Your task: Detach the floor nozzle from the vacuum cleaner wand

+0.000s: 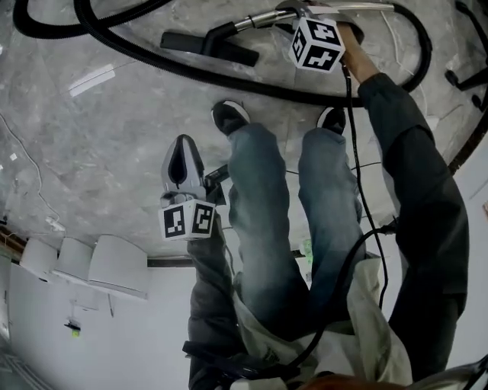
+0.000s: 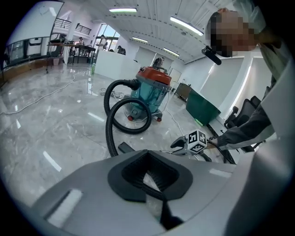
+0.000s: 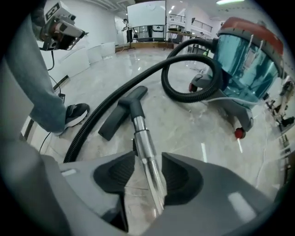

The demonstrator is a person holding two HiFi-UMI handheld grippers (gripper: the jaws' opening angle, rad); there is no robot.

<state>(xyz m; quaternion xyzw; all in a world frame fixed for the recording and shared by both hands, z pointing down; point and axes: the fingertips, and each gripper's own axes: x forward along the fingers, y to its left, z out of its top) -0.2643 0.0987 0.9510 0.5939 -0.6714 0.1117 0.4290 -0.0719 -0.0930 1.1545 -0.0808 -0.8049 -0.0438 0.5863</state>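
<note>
The black floor nozzle (image 1: 207, 46) (image 3: 120, 113) lies on the marble floor, joined to the chrome wand (image 1: 259, 18) (image 3: 146, 152). My right gripper (image 1: 291, 9) (image 3: 143, 174) is open and reaches down over the wand, which runs between its two pads. Its marker cube (image 2: 197, 141) also shows in the left gripper view, beside the nozzle (image 2: 126, 148). My left gripper (image 1: 181, 152) (image 2: 150, 174) is shut and empty. It hangs above the floor by the person's left leg, apart from the wand.
A thick black hose (image 1: 191, 72) (image 3: 138, 83) loops across the floor to the teal canister vacuum (image 3: 244, 60) (image 2: 148, 90). The person's shoes (image 1: 229, 116) stand just behind the hose. A green bin (image 2: 203, 107) and white panels (image 1: 114, 263) stand further off.
</note>
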